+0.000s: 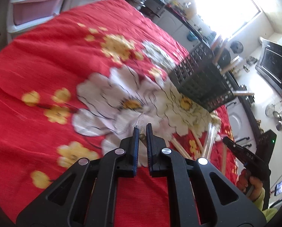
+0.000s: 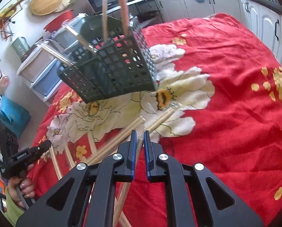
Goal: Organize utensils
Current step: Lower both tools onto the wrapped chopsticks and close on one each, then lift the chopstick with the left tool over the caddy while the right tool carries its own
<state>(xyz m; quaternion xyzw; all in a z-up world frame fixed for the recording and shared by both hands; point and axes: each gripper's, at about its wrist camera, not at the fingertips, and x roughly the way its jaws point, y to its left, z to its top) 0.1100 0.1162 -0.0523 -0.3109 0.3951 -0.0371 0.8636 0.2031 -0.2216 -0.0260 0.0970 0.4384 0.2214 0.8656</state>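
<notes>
A dark lattice basket stands on the red flowered cloth, with several wooden handles sticking out of it. More wooden utensils in clear wrappers lie loose on the cloth in front of it. My left gripper is shut on the clear-wrapped tip of one utensil. It also shows at the left of the right wrist view as the left gripper. My right gripper is shut on a wrapped wooden stick that runs back under it. The left wrist view shows the right gripper low at the right, just over the loose pile.
The red cloth covers a wide surface. Plastic drawers stand behind it, kitchen cabinets run along one side and a microwave sits further off. A blue bag lies on the floor. A hand holds the left gripper.
</notes>
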